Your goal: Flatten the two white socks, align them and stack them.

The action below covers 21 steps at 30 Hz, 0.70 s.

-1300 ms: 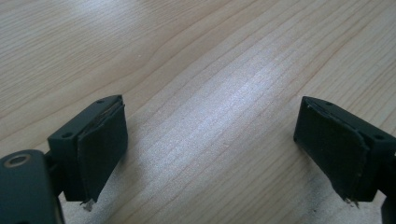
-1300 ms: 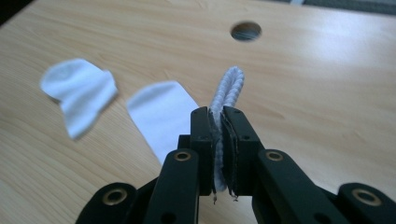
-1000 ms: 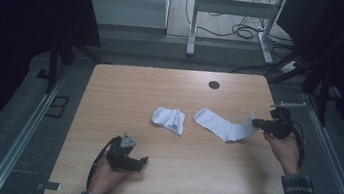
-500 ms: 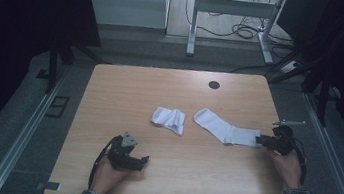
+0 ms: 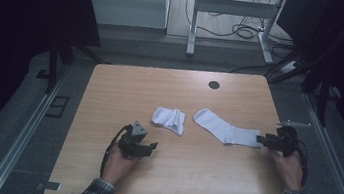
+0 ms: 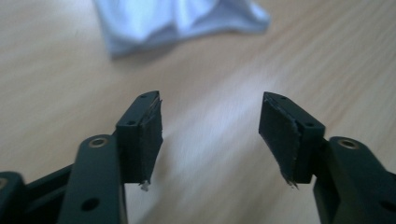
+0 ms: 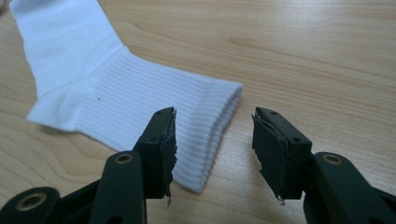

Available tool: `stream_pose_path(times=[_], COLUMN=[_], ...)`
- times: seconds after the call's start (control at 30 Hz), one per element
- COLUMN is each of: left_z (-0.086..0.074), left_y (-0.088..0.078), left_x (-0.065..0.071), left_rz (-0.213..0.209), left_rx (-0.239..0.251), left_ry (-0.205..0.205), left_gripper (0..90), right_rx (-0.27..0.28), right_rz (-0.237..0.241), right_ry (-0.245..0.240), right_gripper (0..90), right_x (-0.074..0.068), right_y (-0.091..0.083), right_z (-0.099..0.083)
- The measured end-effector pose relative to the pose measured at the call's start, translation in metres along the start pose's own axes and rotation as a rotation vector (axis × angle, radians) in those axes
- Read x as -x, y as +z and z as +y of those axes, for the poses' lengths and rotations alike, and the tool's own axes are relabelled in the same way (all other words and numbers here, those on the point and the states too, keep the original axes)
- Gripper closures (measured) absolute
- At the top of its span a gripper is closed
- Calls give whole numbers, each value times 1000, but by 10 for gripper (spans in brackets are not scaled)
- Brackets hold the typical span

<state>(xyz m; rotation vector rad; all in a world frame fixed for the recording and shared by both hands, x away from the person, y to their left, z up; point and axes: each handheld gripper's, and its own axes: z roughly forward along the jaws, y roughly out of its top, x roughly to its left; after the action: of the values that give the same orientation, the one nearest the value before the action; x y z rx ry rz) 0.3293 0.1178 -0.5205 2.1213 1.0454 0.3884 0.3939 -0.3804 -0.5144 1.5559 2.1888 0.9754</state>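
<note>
Two white socks lie on the wooden table (image 5: 126,86). The bunched sock (image 5: 169,119) sits at the middle; the left gripper view has the bunched sock (image 6: 177,21) ahead of the jaws. My left gripper (image 5: 153,147) hovers near it with nothing between its jaws, which have just been closing partway; the left gripper (image 6: 210,98) is open. The long sock (image 5: 226,131) lies flat. My right gripper (image 5: 261,139) is at its cuff. Its jaws have just been opening, and the right gripper (image 7: 215,116) stands apart over the ribbed cuff of the long sock (image 7: 140,93) without pressing it.
A round dark cable hole (image 5: 214,85) sits near the table's far edge. Metal rails (image 5: 24,133) run along both sides of the table. A desk frame and cables (image 5: 230,19) stand on the floor beyond. Bare wood lies in front of both socks.
The right gripper came down to the table with the long sock's cuff and let it go; the sock now lies flat. The left gripper moved forward toward the bunched sock and narrowed its jaws.
</note>
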Motion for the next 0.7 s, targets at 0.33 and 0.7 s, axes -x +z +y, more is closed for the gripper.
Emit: stream_pose_path(times=[0.33, 0.7], left_z=[66, 112], left_y=[44, 94], left_x=[16, 24], left_rz=[-34, -33], left_rx=[21, -4], left_ry=[68, 79], left_gripper=[562, 640], right_rx=[-16, -13], right_rz=[-26, -21], right_ry=[-32, -47], right_gripper=[591, 615], right_x=[-1, -7], right_y=[-6, -4], right_z=[-1, 0])
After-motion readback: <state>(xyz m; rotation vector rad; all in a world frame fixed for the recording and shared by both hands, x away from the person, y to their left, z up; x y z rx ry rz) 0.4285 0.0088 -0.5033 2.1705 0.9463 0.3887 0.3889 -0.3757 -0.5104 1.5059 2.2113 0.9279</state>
